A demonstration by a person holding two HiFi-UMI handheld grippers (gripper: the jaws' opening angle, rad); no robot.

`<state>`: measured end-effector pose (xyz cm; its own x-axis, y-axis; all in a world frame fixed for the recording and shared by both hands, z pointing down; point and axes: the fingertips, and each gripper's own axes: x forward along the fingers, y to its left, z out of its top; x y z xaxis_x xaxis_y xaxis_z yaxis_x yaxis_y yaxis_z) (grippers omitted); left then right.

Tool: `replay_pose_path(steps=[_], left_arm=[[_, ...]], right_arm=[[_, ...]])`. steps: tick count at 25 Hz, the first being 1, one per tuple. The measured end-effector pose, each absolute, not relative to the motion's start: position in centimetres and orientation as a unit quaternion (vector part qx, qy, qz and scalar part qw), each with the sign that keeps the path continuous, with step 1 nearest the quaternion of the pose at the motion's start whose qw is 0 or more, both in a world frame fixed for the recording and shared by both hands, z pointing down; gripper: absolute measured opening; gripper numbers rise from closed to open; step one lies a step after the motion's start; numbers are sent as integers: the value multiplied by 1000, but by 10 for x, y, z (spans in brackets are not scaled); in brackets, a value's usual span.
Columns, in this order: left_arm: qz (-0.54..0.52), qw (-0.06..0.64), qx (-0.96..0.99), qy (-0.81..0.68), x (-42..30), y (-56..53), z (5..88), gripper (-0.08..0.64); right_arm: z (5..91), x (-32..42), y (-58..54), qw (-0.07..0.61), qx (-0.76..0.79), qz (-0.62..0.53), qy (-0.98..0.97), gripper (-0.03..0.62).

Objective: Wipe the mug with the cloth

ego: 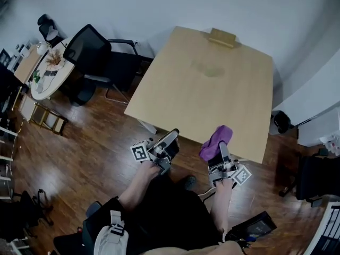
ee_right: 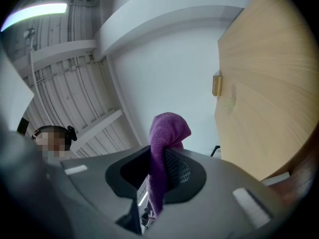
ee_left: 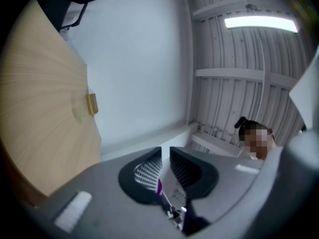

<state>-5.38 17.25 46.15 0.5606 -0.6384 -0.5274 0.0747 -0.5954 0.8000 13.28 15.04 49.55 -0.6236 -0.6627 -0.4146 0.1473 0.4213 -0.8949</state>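
- You are holding the right gripper at the wooden table's near edge. Its jaws are clamping a purple cloth, which is bunching up above them.
- You are holding the left gripper farther left along that near edge. Its jaws are standing narrowly apart, gripping nothing.
- A small wooden block is sitting at the table's far edge.

cloth: fuzzy fabric | table: matt pale wood | floor: glossy wood
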Motion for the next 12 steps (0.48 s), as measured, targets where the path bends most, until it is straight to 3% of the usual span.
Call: replay_pose_path(steps=[12], left_arm=[[-392, 378, 821, -173, -66, 158, 439, 37]], right_arm=[[477, 118, 151, 396, -187, -476, 763, 61]])
